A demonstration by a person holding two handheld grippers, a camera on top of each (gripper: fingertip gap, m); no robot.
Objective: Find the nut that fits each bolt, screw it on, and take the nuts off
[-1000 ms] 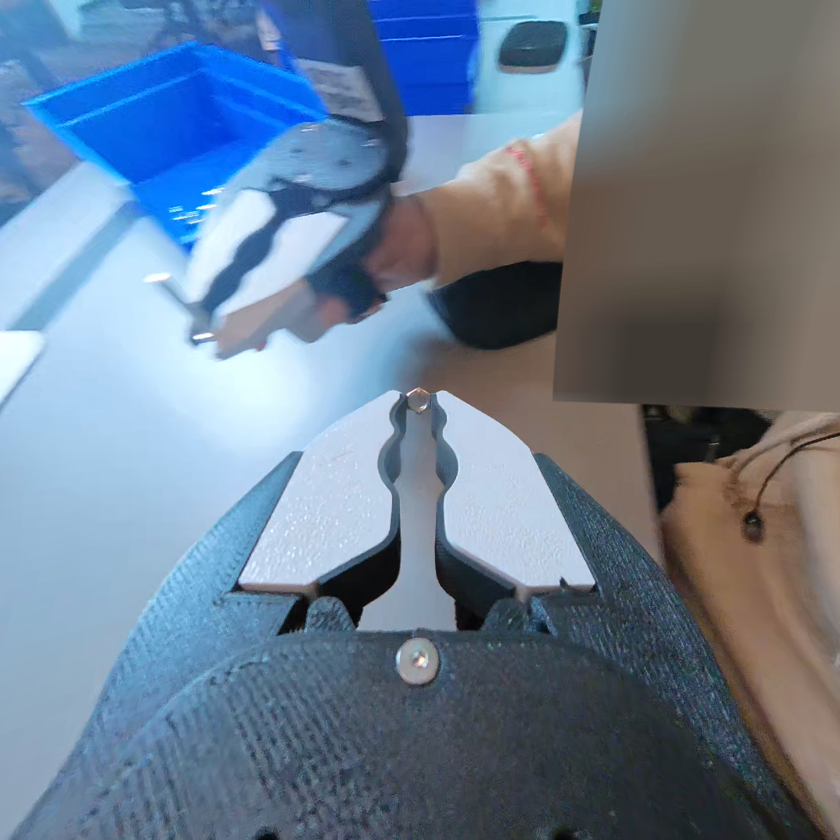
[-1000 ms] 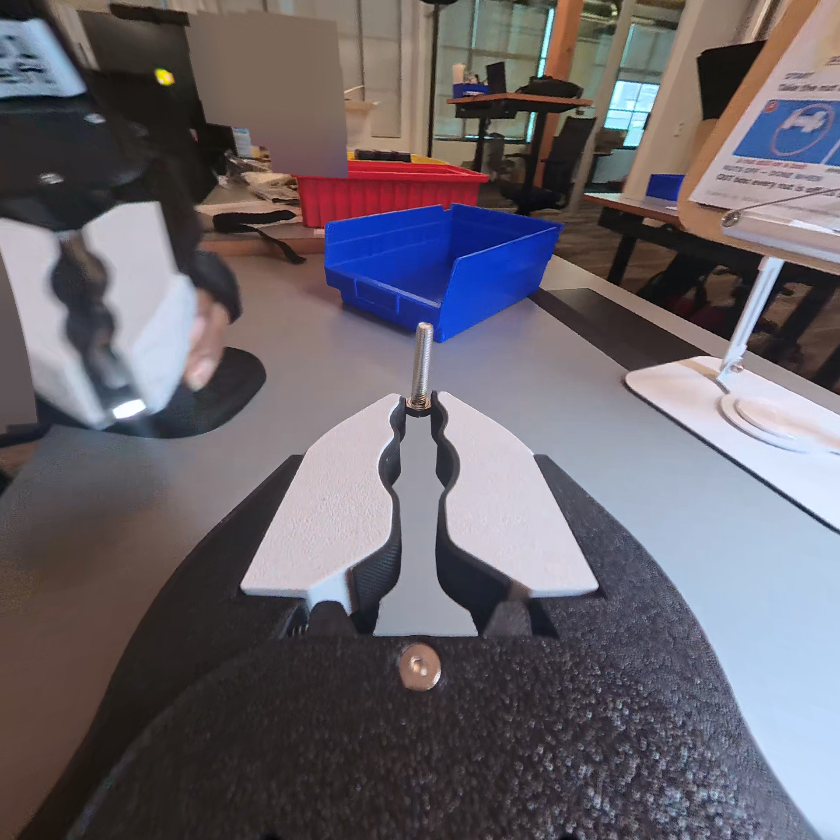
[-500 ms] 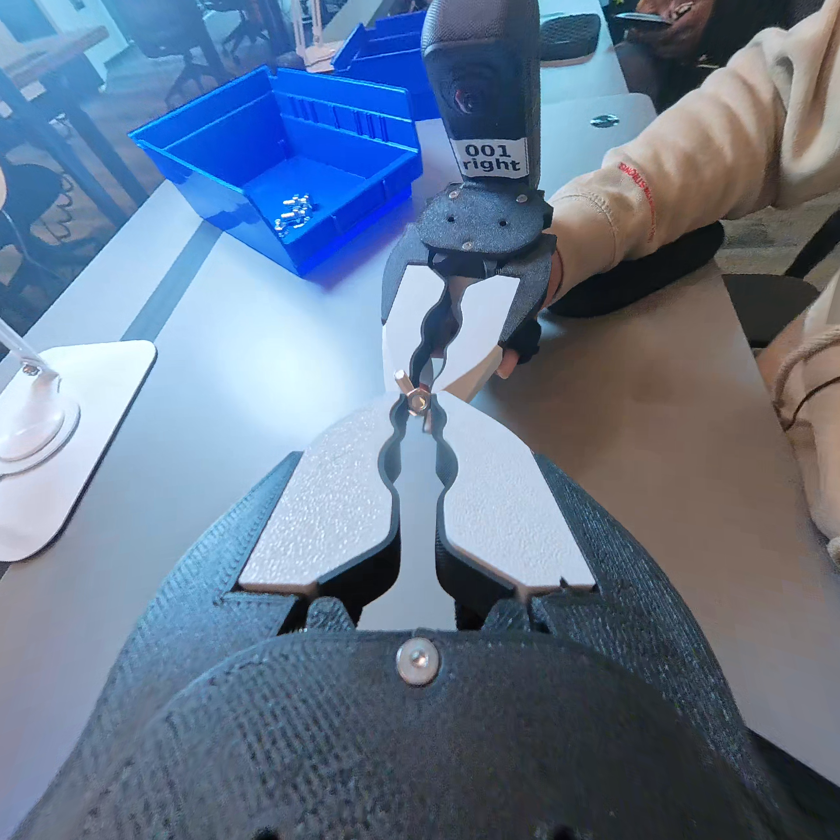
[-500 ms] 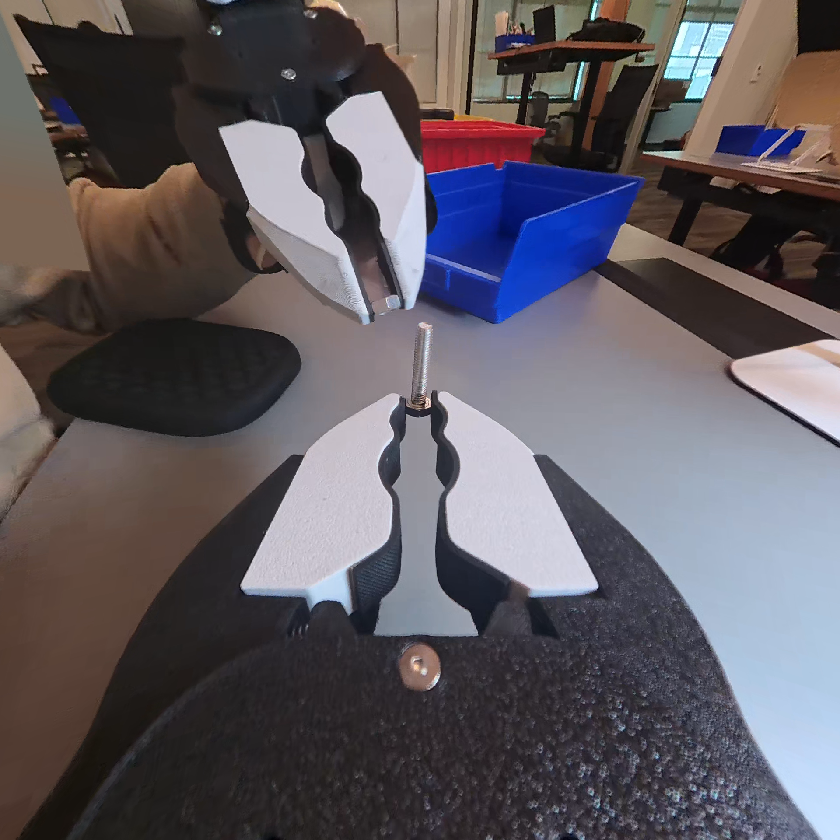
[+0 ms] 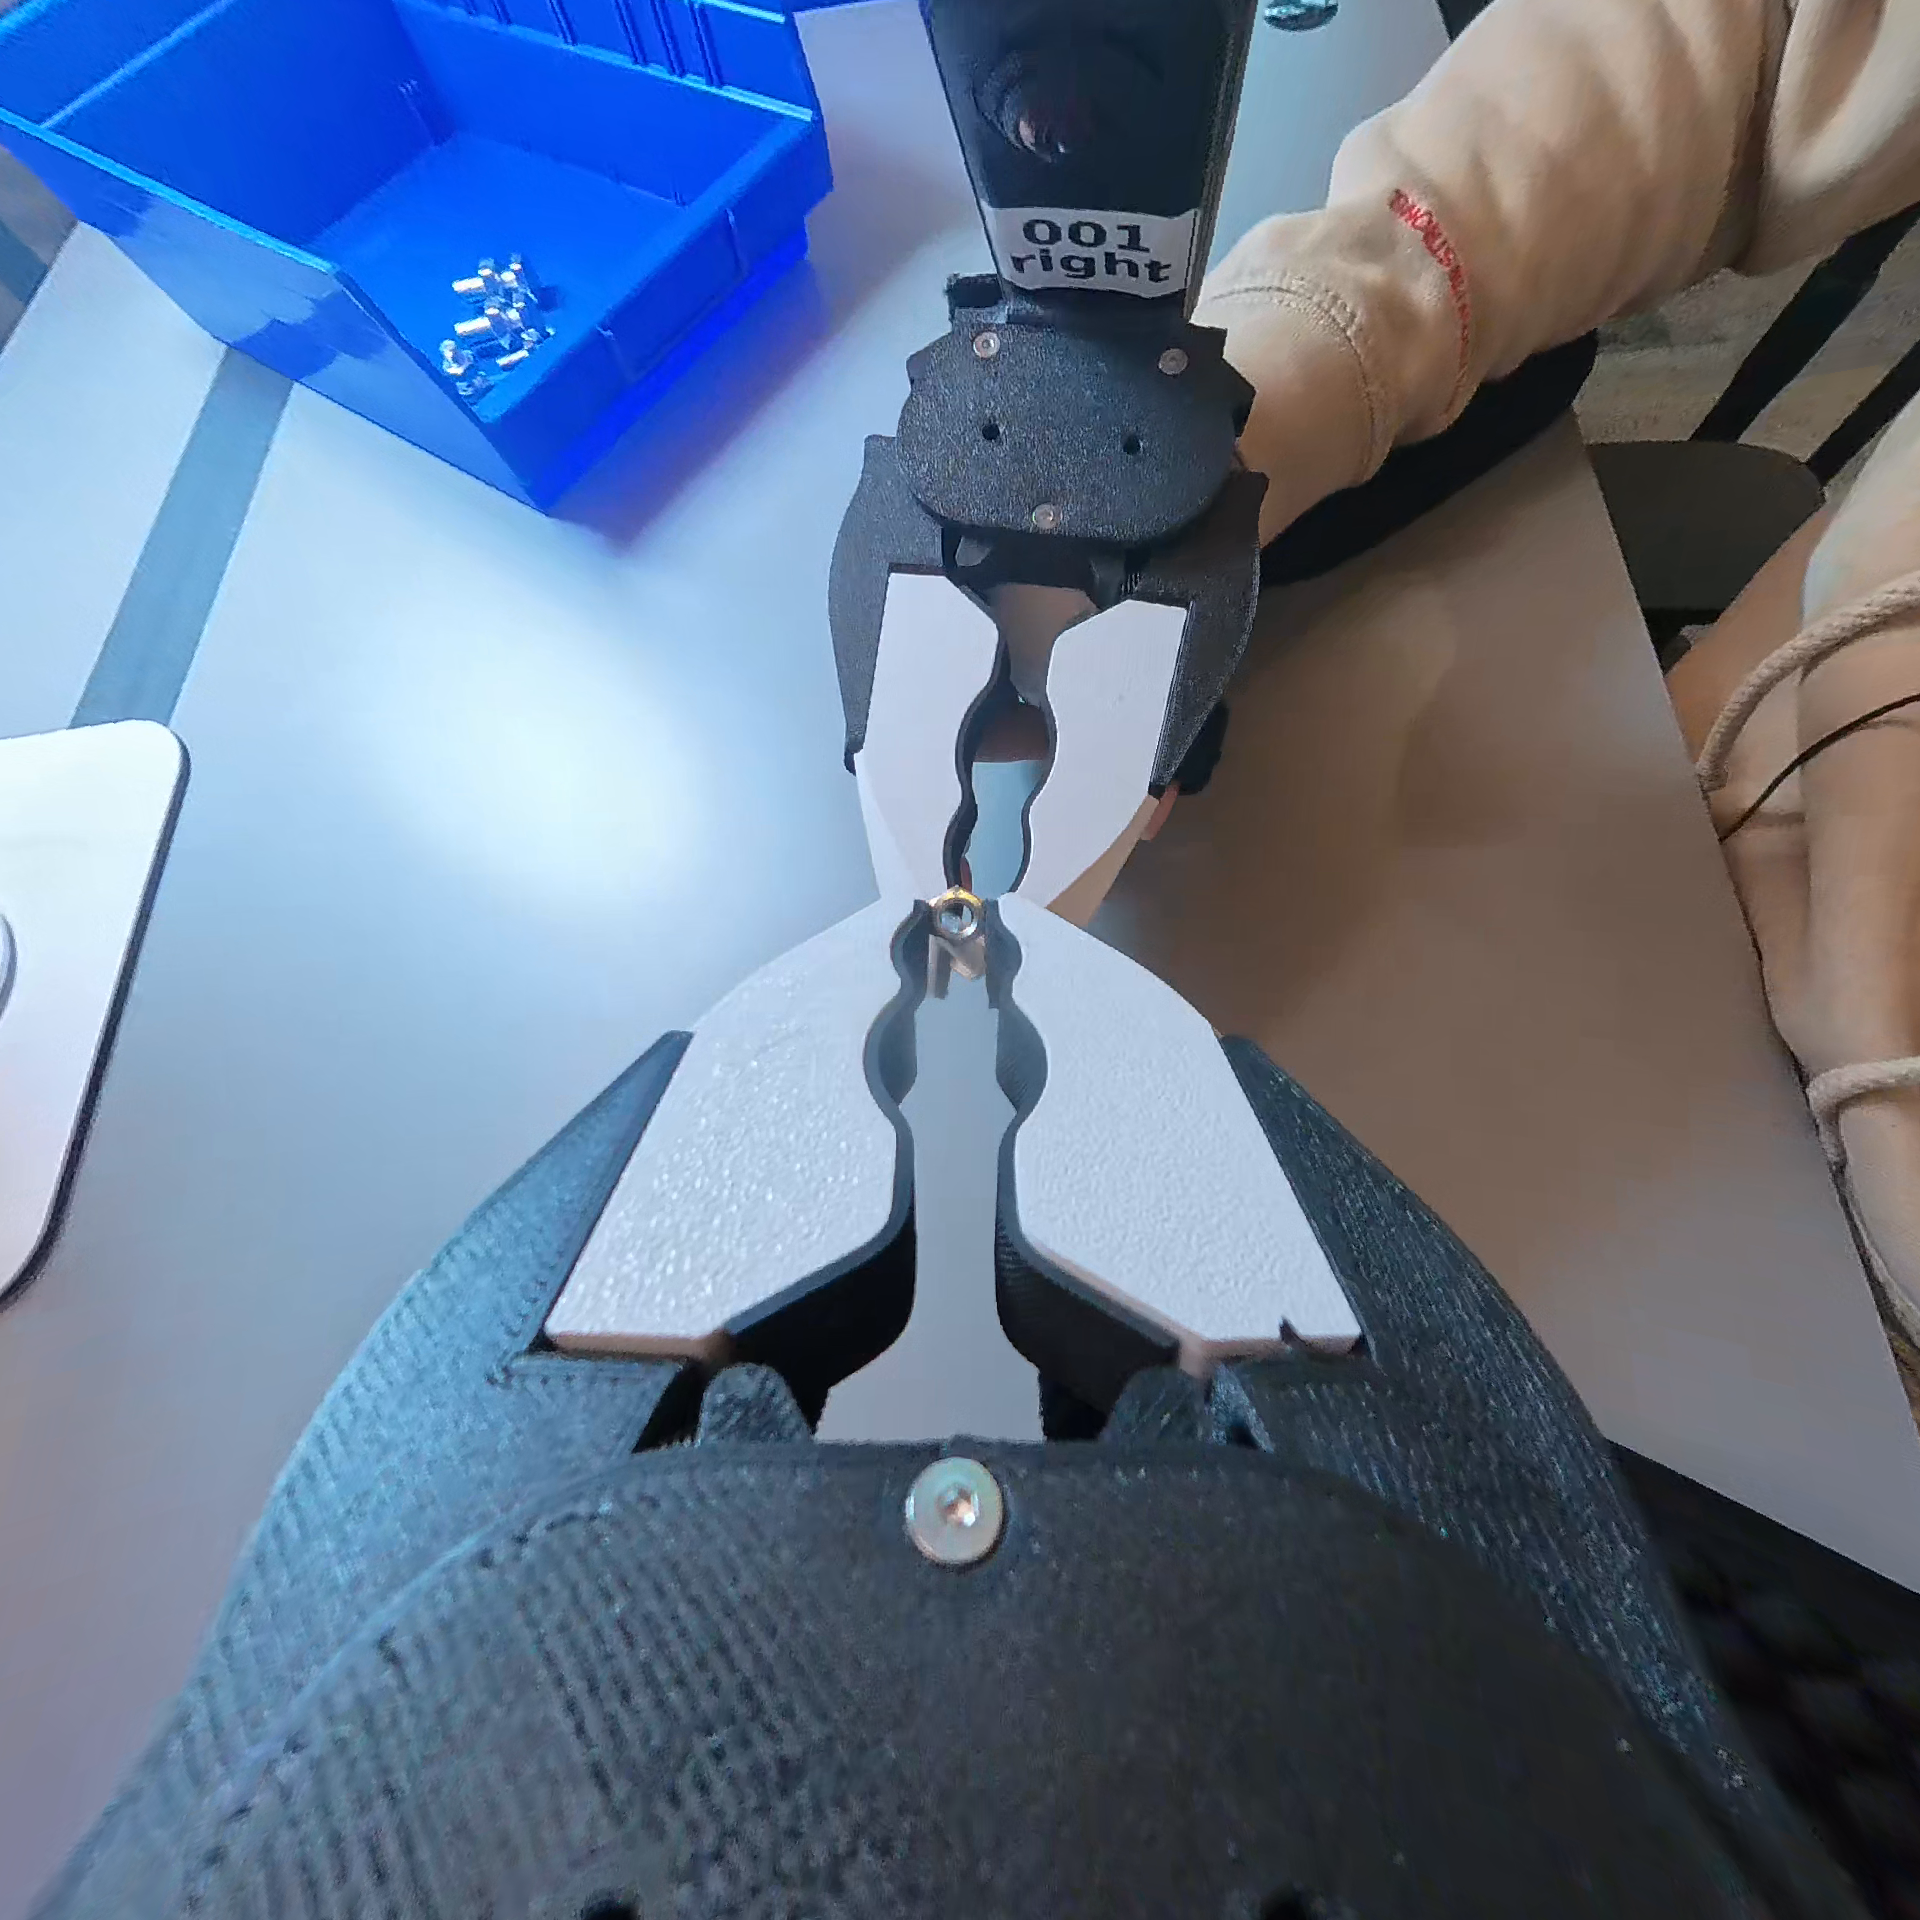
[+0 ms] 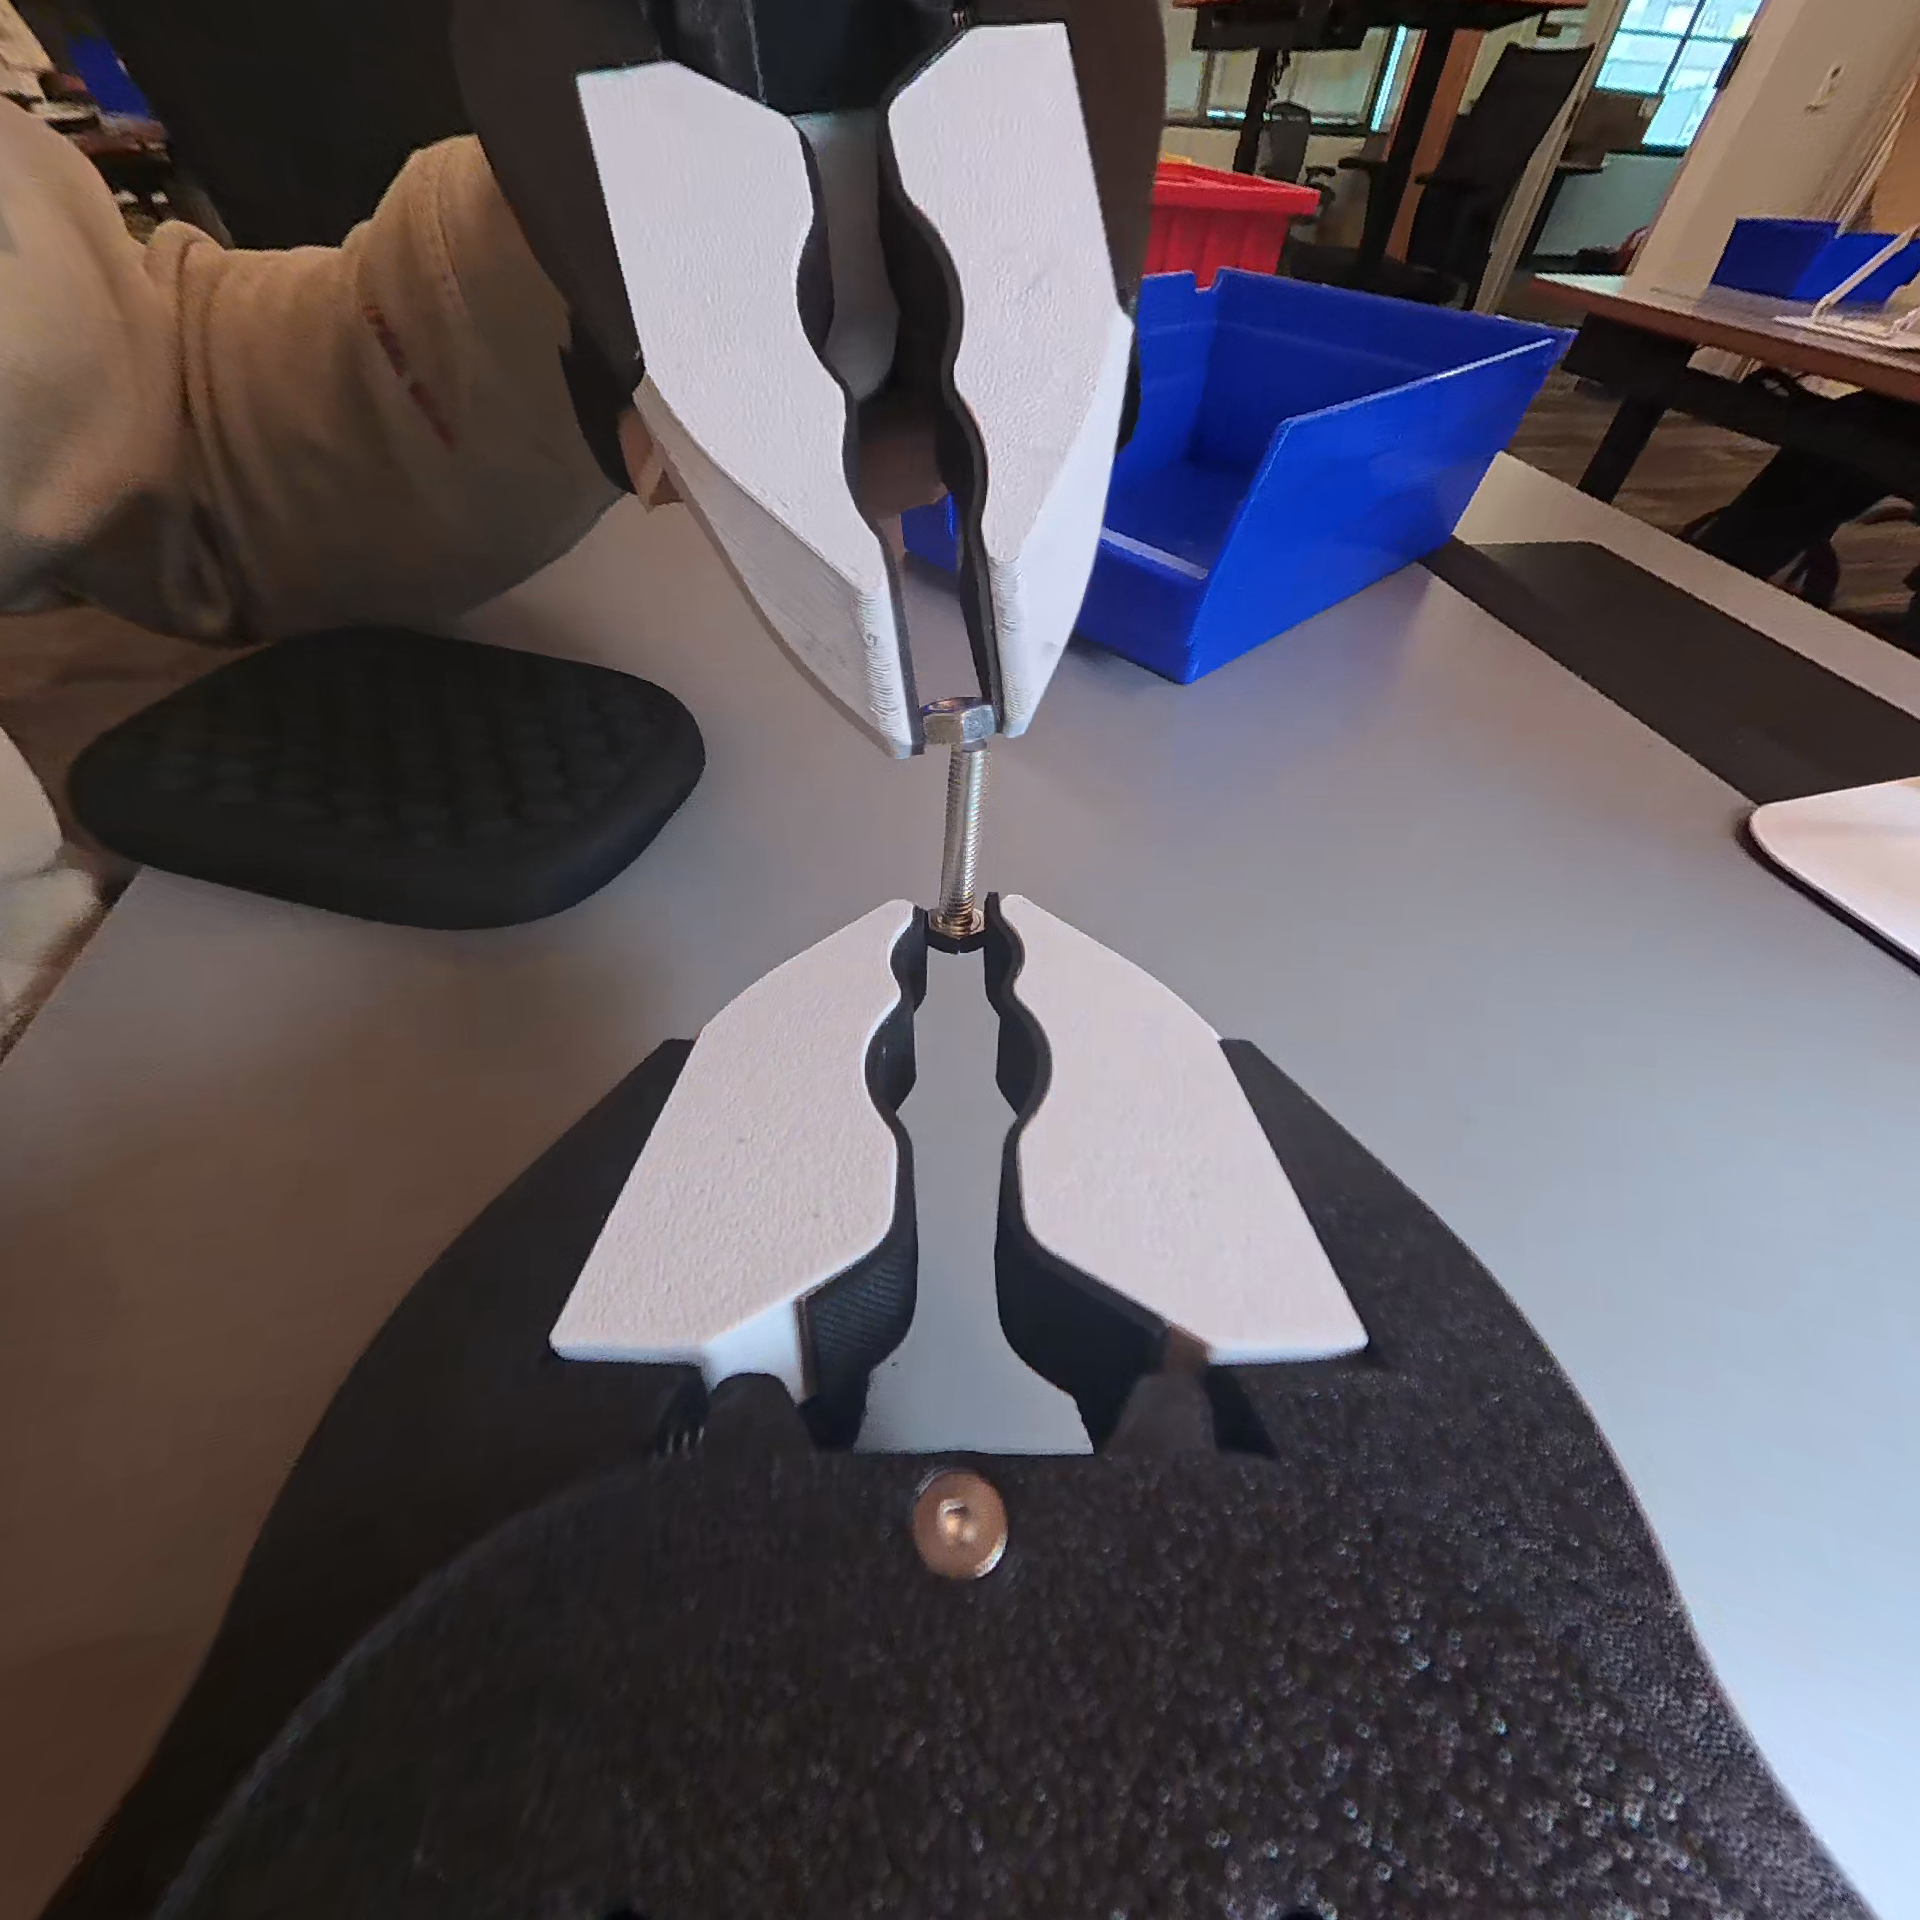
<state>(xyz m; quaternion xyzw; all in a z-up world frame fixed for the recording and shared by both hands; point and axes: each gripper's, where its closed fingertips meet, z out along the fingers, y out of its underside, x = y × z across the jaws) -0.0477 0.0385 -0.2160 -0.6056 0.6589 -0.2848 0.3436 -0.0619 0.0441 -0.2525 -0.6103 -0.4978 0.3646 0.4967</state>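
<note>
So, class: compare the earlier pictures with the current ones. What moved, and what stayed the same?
The left gripper brought its nut down from beside and above onto the tip of the bolt. Nothing was let go: the right gripper still holds the bolt upright, and the blue bin has not moved.

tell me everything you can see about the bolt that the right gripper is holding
The bolt is a slim, shiny, silver-coloured metal rod, threaded along its visible length. It stands upright above the grey table, pinched at its lower end in the tips of the shut right hand-held gripper. A hex nut, held by the left hand-held gripper, sits at its top end; whether it is threaded on cannot be told.
</note>
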